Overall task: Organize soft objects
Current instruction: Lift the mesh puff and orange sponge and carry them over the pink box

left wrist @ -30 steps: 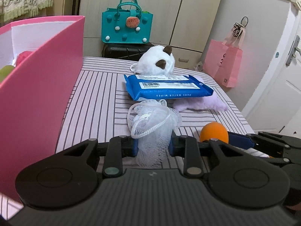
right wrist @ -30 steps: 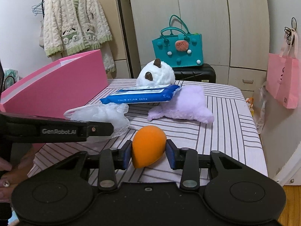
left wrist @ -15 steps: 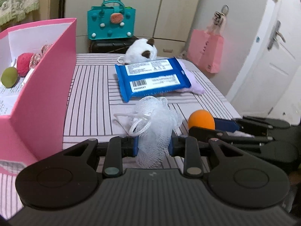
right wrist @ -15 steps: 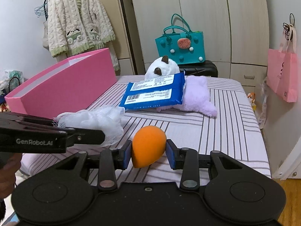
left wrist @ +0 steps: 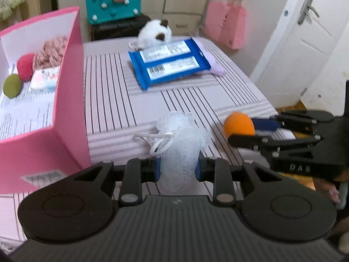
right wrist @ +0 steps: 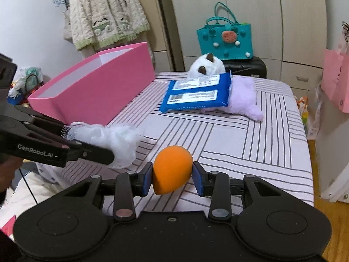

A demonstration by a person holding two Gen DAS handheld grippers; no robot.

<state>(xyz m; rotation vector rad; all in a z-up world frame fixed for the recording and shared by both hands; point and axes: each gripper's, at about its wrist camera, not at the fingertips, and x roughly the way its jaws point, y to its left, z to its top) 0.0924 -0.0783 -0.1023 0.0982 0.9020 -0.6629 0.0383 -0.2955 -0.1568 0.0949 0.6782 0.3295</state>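
My left gripper point(left wrist: 177, 170) is shut on a white mesh bath pouf point(left wrist: 178, 139), held above the striped bed near the pink box point(left wrist: 72, 109). In the right wrist view the pouf point(right wrist: 113, 139) hangs at the left. My right gripper point(right wrist: 172, 176) is shut on an orange egg-shaped sponge point(right wrist: 172, 170); the left wrist view shows that sponge point(left wrist: 238, 123) to the right of the pouf. Inside the open box lie a red ball point(left wrist: 25, 66), a green sponge point(left wrist: 12, 85), pink yarn point(left wrist: 51, 51) and a small packet point(left wrist: 44, 78).
A blue wipes pack point(left wrist: 168, 64) rests on a lilac plush point(right wrist: 244, 96) beside a white plush point(left wrist: 156, 33) at the bed's far end. A teal bag point(left wrist: 114, 2) sits on a black case behind. Pink paper bag point(left wrist: 226, 26) and door stand right.
Both grippers have risen and tilted downward with their loads. The left one turned left, so the inside of the pink box now shows.
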